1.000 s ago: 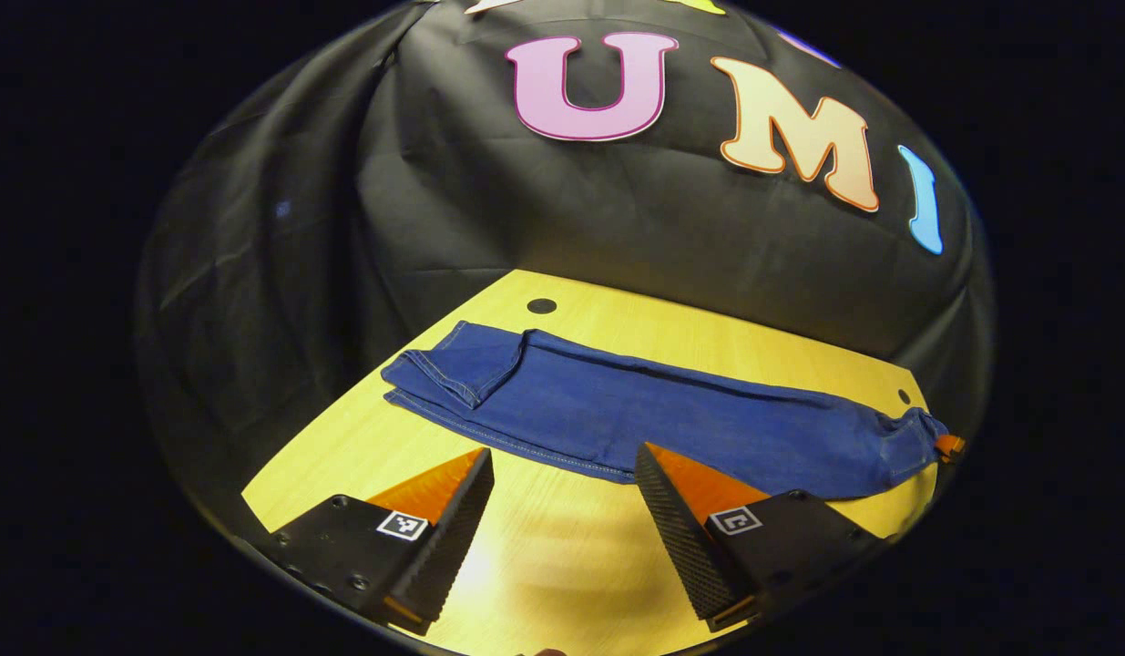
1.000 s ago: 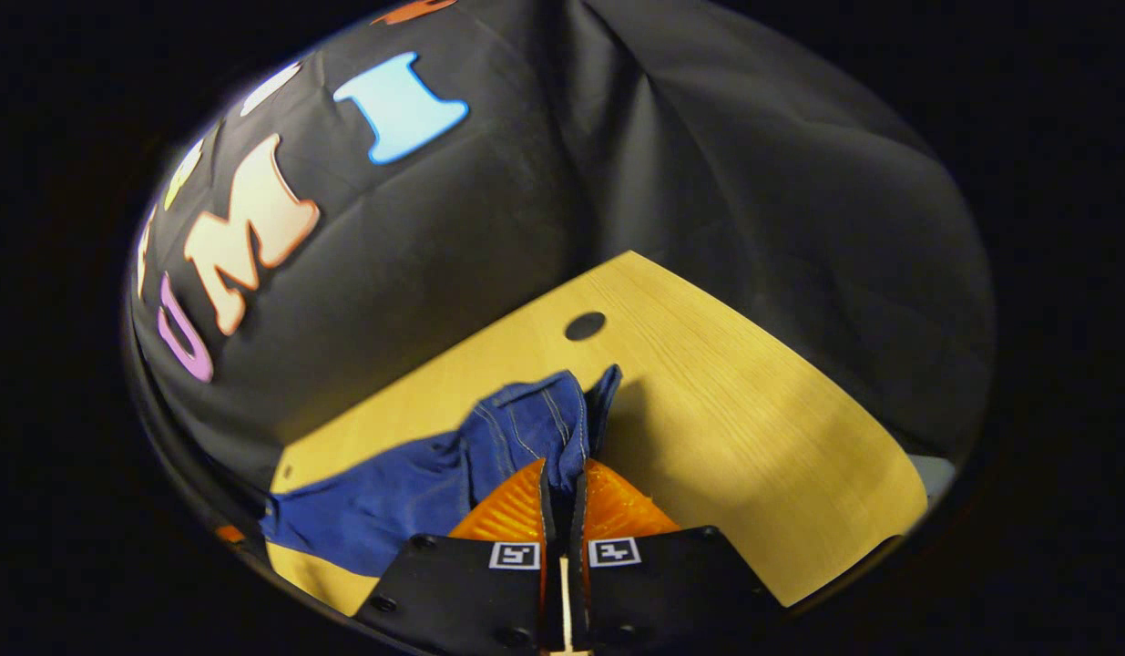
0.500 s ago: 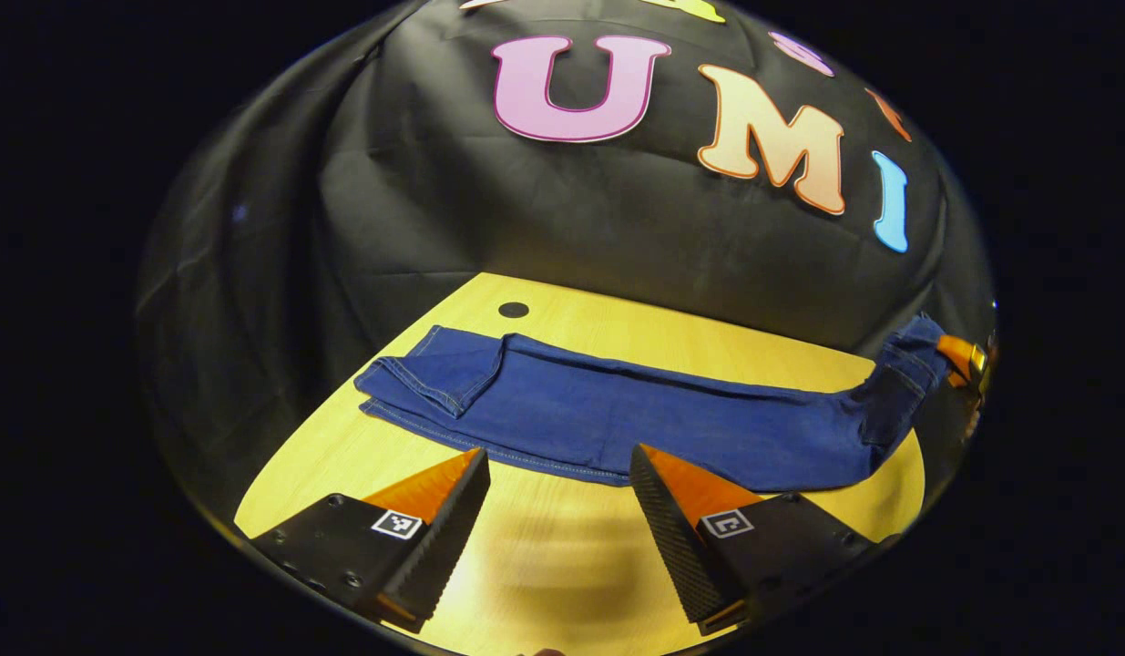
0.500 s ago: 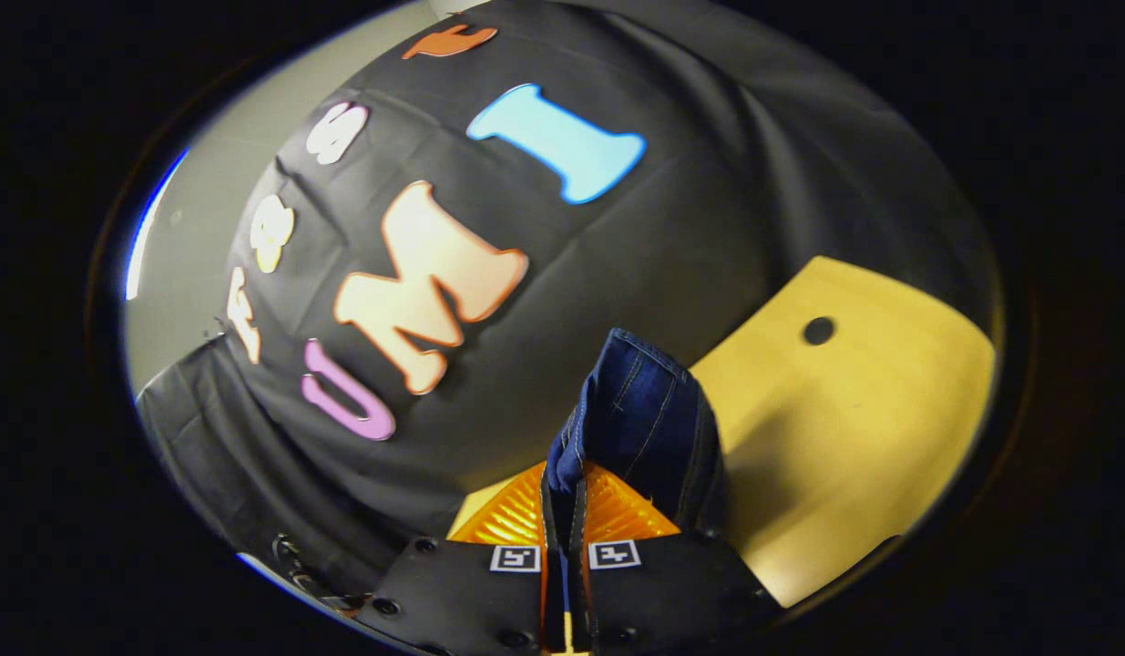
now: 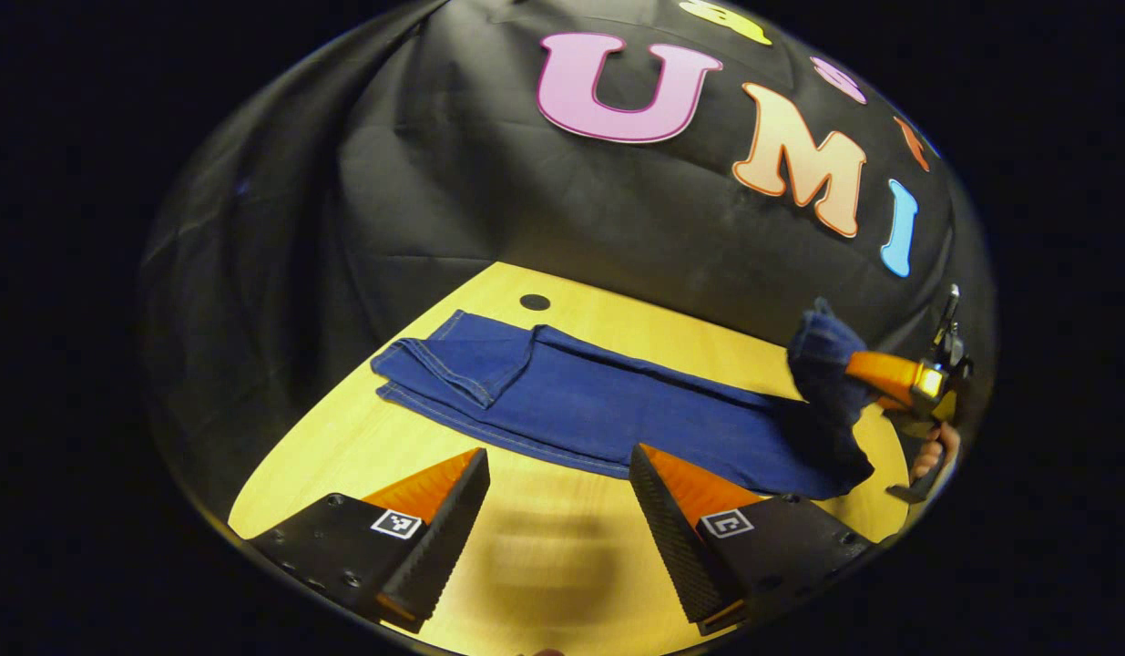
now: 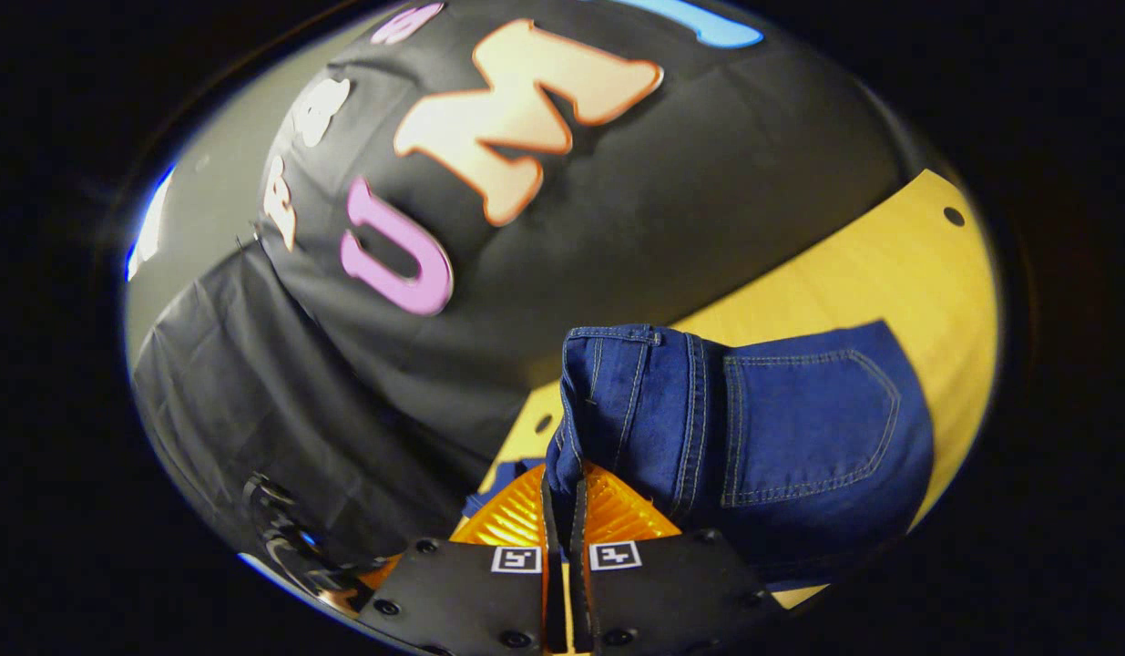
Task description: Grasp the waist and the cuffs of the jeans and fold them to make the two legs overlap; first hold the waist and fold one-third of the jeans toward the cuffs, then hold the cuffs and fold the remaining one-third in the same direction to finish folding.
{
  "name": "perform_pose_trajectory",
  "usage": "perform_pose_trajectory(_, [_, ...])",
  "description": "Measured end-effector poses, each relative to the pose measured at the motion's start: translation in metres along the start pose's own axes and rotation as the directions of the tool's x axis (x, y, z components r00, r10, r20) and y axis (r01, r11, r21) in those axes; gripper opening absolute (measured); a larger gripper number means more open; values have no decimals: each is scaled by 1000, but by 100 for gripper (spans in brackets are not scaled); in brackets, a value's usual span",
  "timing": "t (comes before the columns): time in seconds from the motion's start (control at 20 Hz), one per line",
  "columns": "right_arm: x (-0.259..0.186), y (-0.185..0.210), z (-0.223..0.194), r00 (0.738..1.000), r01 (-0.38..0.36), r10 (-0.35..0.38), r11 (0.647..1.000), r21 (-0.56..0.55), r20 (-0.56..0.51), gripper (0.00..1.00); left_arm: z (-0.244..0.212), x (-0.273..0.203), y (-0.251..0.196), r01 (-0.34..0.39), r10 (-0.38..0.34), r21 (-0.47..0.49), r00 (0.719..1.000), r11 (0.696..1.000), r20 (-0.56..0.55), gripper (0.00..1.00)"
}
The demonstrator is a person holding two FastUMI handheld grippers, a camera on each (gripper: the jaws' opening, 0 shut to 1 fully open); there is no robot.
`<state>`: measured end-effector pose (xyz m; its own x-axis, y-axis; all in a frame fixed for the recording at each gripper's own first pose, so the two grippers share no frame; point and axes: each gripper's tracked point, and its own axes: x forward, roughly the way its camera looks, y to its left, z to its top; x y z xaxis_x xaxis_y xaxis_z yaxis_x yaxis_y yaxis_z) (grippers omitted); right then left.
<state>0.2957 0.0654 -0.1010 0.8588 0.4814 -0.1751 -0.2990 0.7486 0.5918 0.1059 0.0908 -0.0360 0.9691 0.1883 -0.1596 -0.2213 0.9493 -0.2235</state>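
Denim jeans (image 5: 608, 410) lie along the wooden desk (image 5: 544, 565). Right tongs (image 6: 562, 487) are clenched on the waist (image 6: 617, 401), lifted off the desk. Left tongs (image 5: 557, 497) hover released, near the jeans.

Dark blue jeans (image 5: 608, 415) with pale contrast stitching lie stretched across the middle of the left gripper view, legs stacked one over the other. The cuffs (image 5: 439, 360) sit at centre left, the upper one turned back in a small fold. Toward the right edge the waist (image 5: 822, 360) is lifted clear of the surface and bunched. In the right gripper view the waist (image 6: 617, 401) rises at centre, with a back pocket (image 6: 808, 424) facing out at centre right
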Motion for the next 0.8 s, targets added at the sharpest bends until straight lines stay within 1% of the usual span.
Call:
perform_pose_trajectory(0.1, [26,-3,-39,993,53,-60,996,-68,-100,5,-1,0,19,-22,22,-18,1000,1000,-3,95])
perform_pose_trajectory(0.15, [30,-5,-52,988,80,-93,991,-105,-126,5,-3,0,26,-35,34,-30,999,999,-4,95])
perform_pose_trajectory(0.3, [28,-10,-54,976,140,-168,972,-190,-138,5,2,-2,48,-67,67,-49,998,997,8,95])
perform_pose_trajectory(0.35, [23,-6,-50,974,134,-167,969,-208,-150,5,1,-3,52,-77,77,-50,997,996,6,96])
perform_pose_trajectory(0.4, [20,-4,-40,978,127,-159,966,-225,-133,5,0,-3,53,-86,86,-52,996,995,6,96])
perform_pose_trajectory(0.5, [21,-6,-45,980,113,-150,961,-252,-133,5,-1,-1,59,-107,108,-64,994,992,12,96])
perform_pose_trajectory(0.65, [23,-9,-49,974,121,-169,952,-283,-154,5,-2,5,81,-133,134,-83,991,988,2,96])
perform_pose_trajectory(0.8, [24,-12,-48,966,136,-206,920,-368,-158,5,-6,19,88,-137,137,-80,991,987,-8,96])
